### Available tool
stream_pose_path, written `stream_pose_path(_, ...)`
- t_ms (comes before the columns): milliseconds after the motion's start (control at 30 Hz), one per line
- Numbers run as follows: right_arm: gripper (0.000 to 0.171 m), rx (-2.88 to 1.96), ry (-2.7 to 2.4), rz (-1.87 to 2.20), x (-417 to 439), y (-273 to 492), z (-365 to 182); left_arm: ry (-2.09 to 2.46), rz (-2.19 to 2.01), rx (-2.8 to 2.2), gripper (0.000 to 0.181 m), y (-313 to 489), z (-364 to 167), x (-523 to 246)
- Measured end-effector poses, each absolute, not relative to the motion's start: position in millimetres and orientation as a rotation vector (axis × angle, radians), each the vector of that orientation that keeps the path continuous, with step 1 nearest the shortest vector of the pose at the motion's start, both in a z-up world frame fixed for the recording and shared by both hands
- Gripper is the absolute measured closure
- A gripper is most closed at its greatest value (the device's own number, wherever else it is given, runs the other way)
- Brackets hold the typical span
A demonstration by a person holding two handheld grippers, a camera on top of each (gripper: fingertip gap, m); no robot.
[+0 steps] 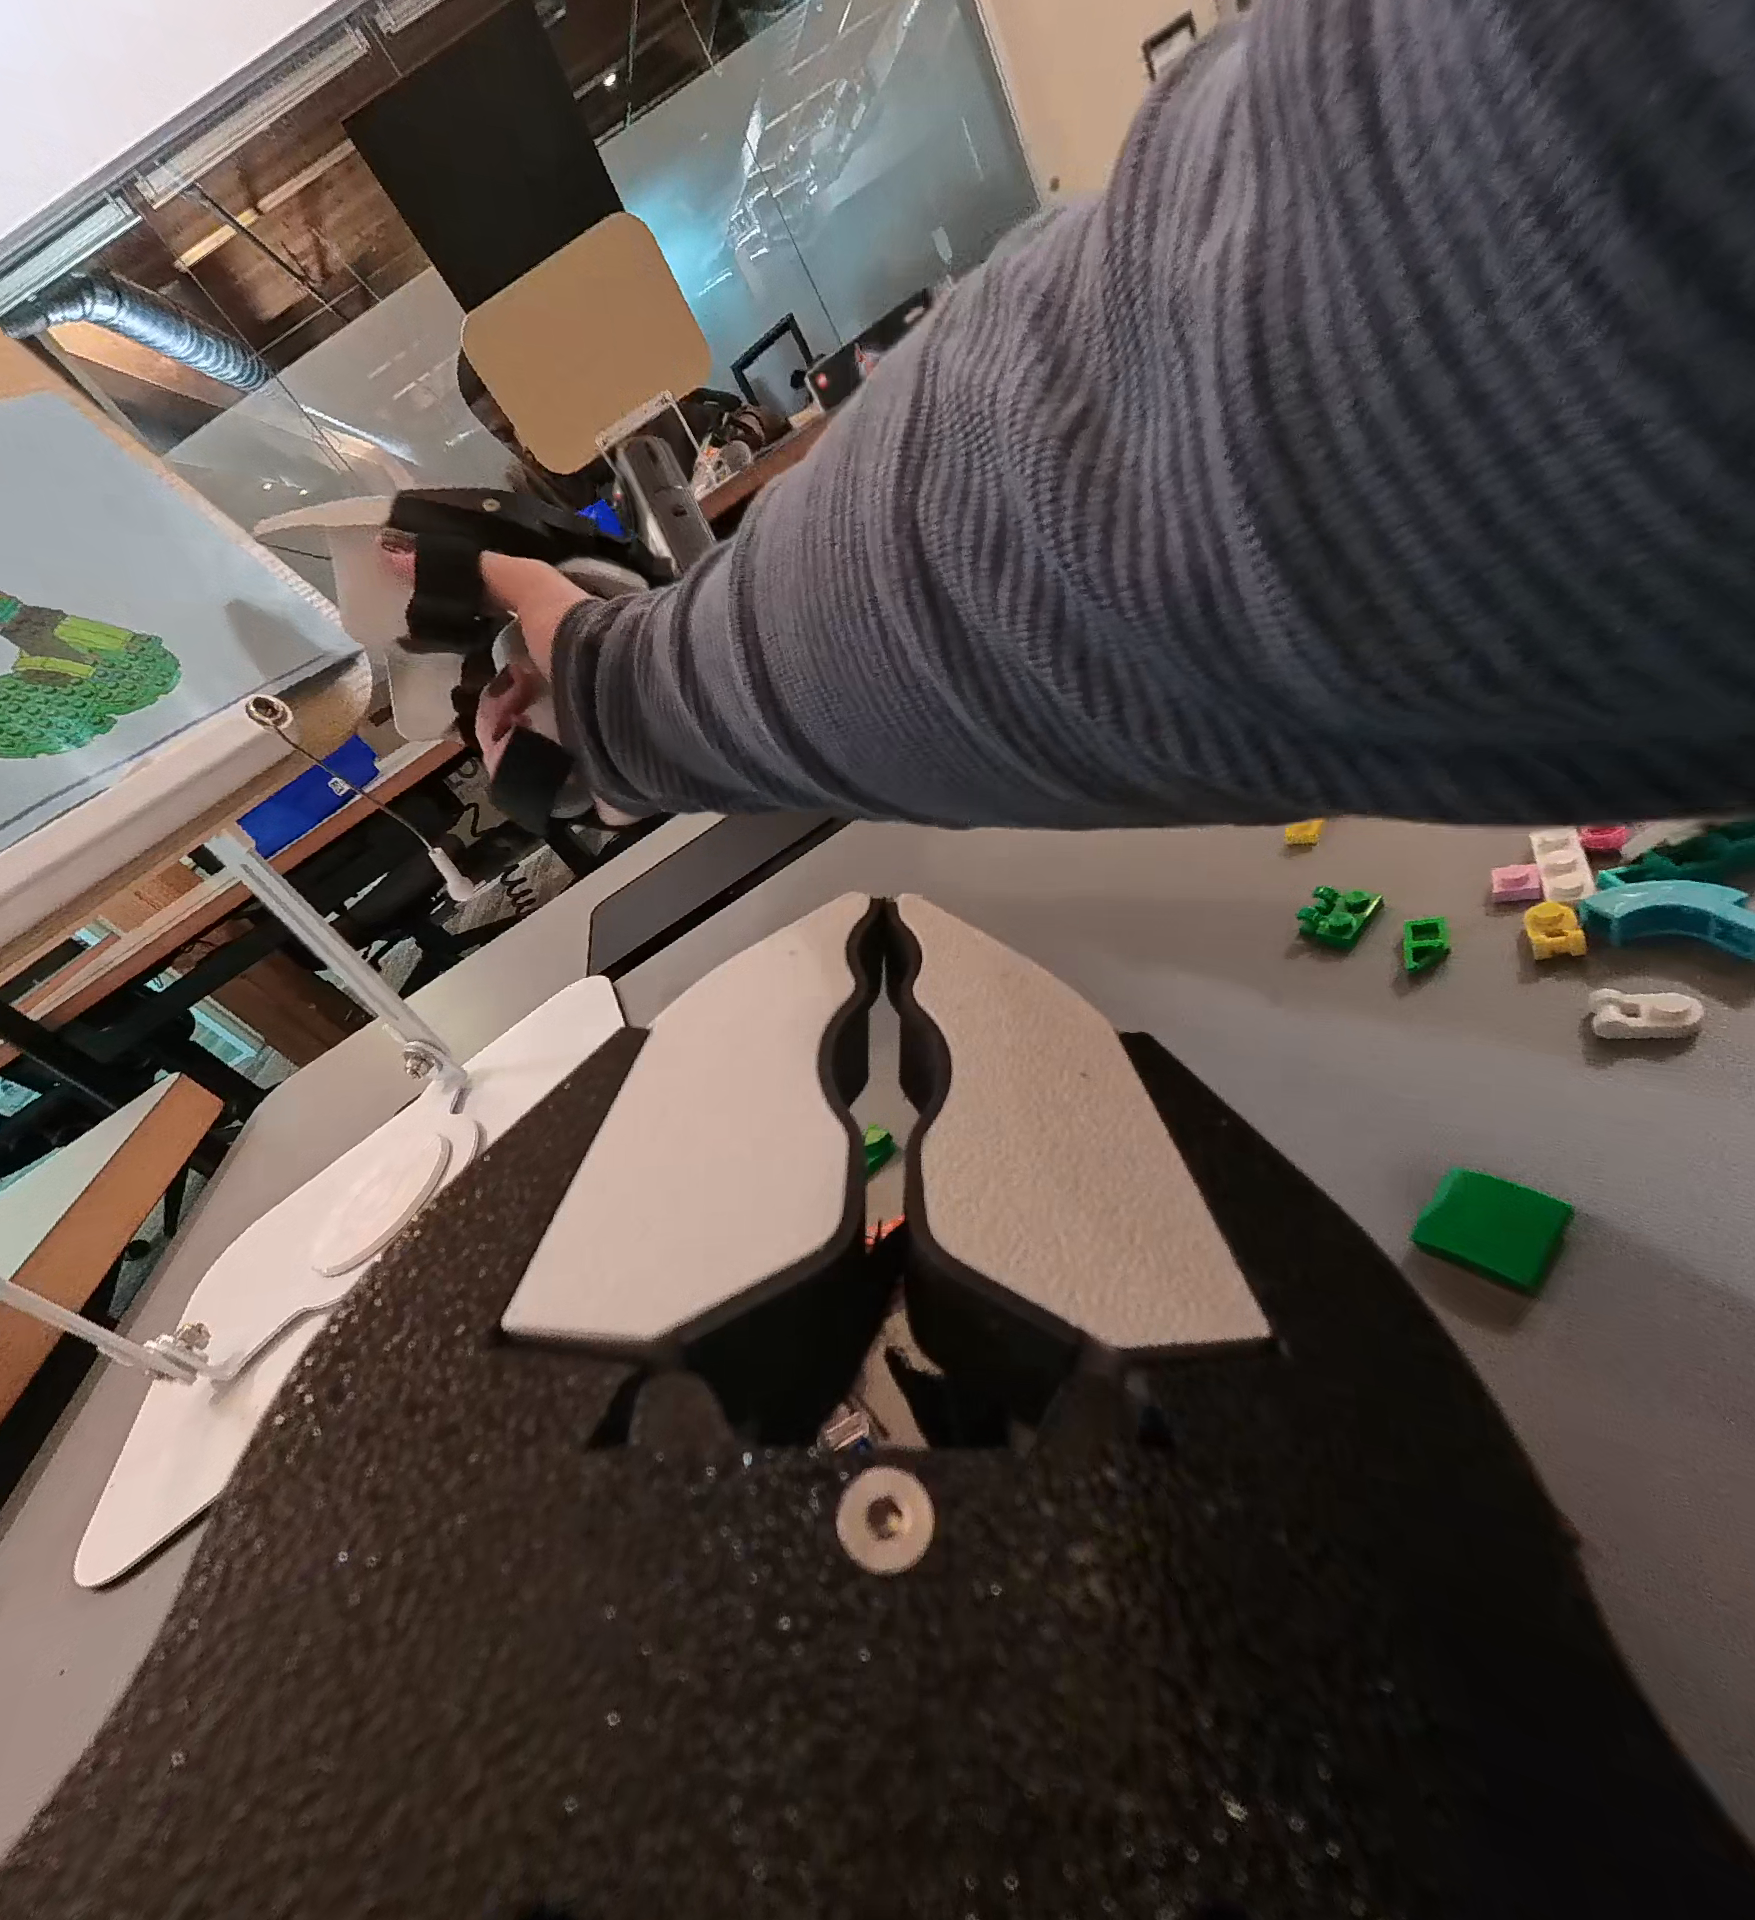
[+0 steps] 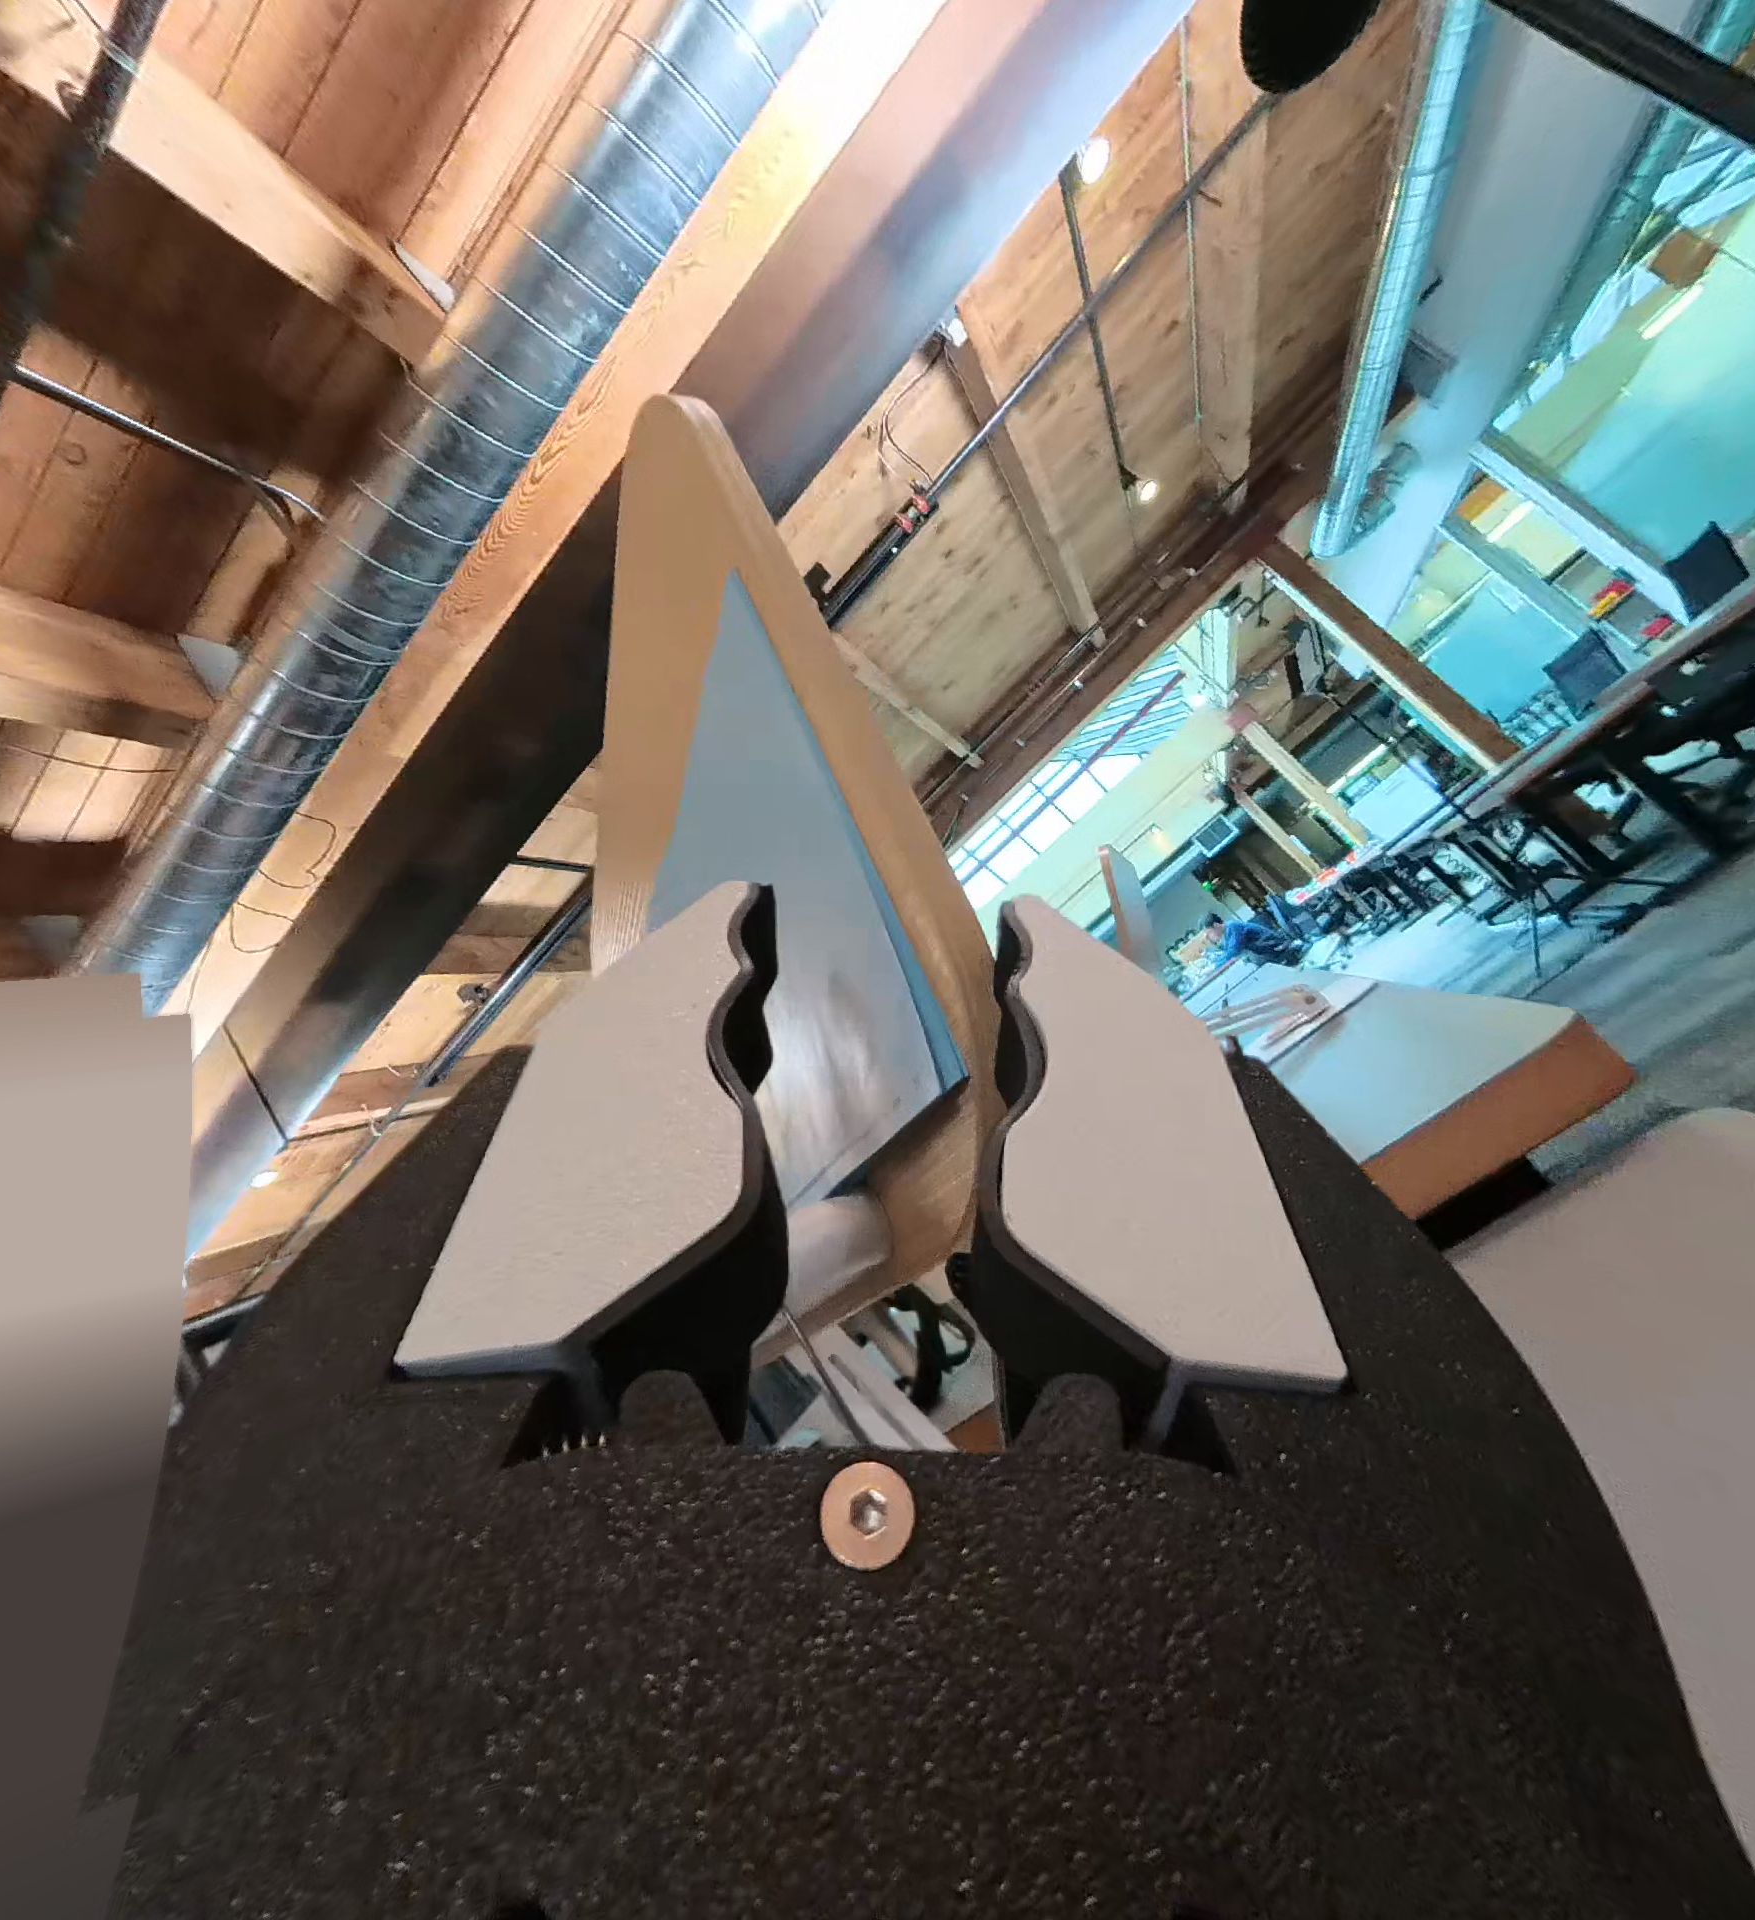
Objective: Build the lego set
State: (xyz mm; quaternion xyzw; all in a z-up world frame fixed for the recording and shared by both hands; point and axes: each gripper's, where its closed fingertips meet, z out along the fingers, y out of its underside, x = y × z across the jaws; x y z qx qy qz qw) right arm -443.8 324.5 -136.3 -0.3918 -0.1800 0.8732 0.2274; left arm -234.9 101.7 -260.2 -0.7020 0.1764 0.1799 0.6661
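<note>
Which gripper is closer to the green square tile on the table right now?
Left. The left gripper hovers low beside the green tile; the right gripper is raised toward the instruction board, away from it.

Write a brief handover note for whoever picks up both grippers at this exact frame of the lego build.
Left gripper: shut, low over the grey table, apparently holding nothing.
Right gripper: open, empty, raised toward the instruction sheet on its stand; the sleeved arm reaches across the left view.
Parts: loose on the table at right, including a green tile, a teal curved piece, a white clip piece and small green, yellow and pink bits.
Done: no assembly visible.
Left: apparently the whole build.
</note>
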Motion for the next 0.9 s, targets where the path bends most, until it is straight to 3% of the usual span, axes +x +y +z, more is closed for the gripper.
stream_pose_path(600,0.138,-1.050,-0.522,2.244,-394,296,-139,0.394,0.400,-1.582,0.181,102,-259,-235)
stream_pose_path(667,0.129,-1.089,-0.449,2.018,-388,310,-140,0.390,0.398,-1.579,0.181,101,-259,-236)
stream_pose_path(767,0.134,-1.056,-0.301,1.544,-351,325,-132,0.380,0.393,-1.574,0.181,101,-258,-237)
stream_pose_path(900,0.133,-1.178,-0.521,1.086,-351,305,-148,0.375,0.393,-1.572,0.181,101,-257,-237)
